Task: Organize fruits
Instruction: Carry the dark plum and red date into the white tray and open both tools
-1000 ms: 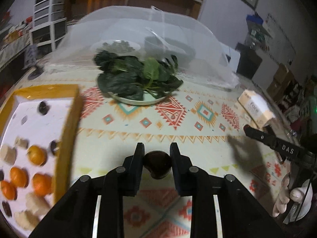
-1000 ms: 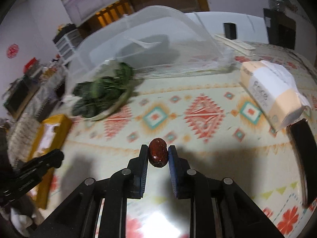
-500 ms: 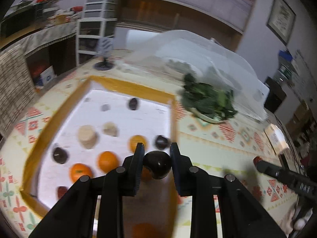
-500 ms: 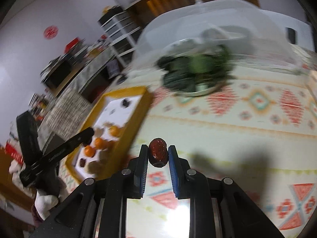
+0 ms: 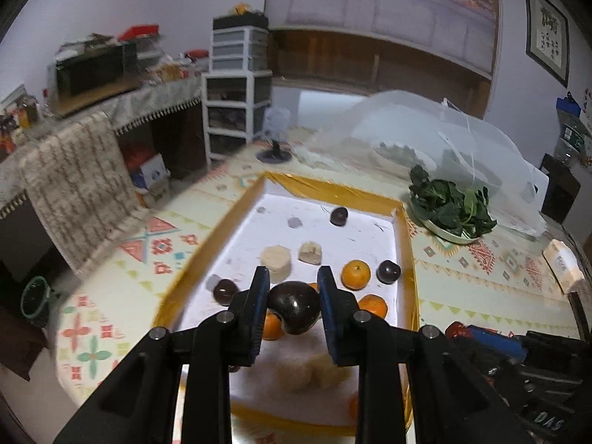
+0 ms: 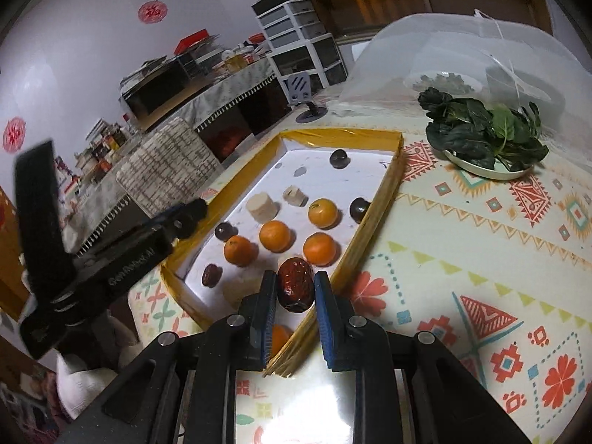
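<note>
A yellow-rimmed white tray (image 5: 406, 255) (image 6: 384, 188) lies on the patterned tablecloth. In it are several oranges (image 6: 274, 236), dark round fruits (image 5: 387, 271) and pale chunks (image 5: 275, 258). My left gripper (image 5: 292, 296) is shut on a dark glossy chestnut-like fruit (image 5: 294, 307) and holds it above the tray's near part. My right gripper (image 6: 295, 288) is shut on a red date (image 6: 295, 284) above the tray's near right rim. The left gripper also shows in the right wrist view (image 6: 185, 214), at the tray's left edge.
A plate of green leaves (image 5: 449, 209) (image 6: 484, 140) stands right of the tray, with a clear mesh food cover (image 5: 425, 129) behind it. A wrapped box (image 5: 562, 266) lies at the far right. A small fan (image 5: 275, 137) stands behind the tray.
Both grippers have swung left from the bare tablecloth to over the tray, each still holding its fruit. The tray now fills the middle of both views.
</note>
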